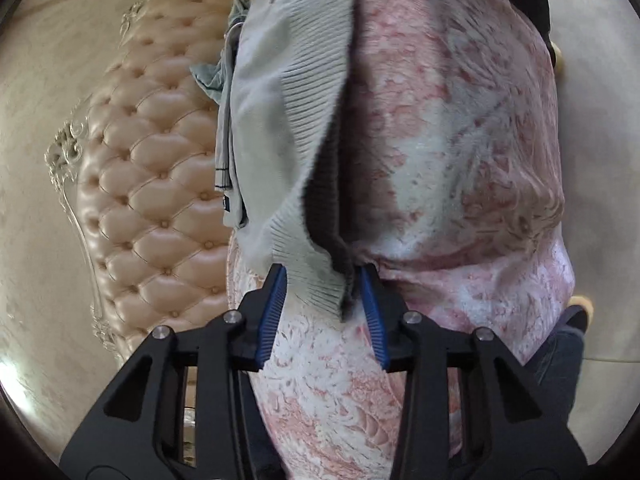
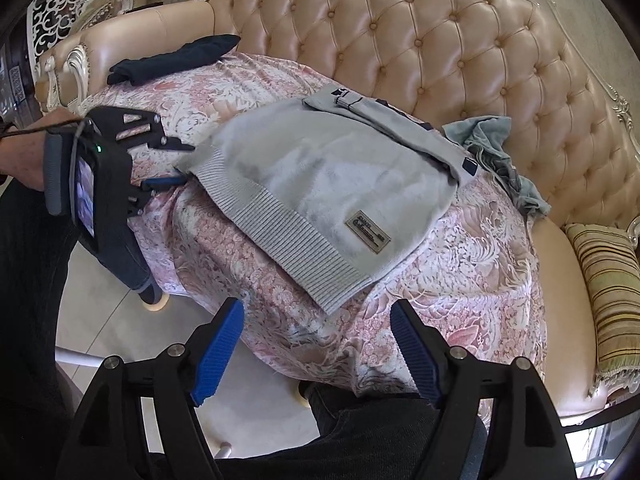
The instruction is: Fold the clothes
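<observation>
Left tool (image 1: 324,292) seemingly clamped on sweater (image 2: 320,188) hem | right tool (image 2: 316,344) apart, off the corner

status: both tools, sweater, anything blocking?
Left tool around grey sweater hem corner, grip unconfirmed. Right tool open, short of near hem. Blue garment bunched at sweater's far edge.

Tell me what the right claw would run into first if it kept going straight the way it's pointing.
Most likely the pink floral cover on the sofa seat, just below the ribbed hem of the grey sweater. The right claw is open and empty; depth is hard to judge.
</observation>
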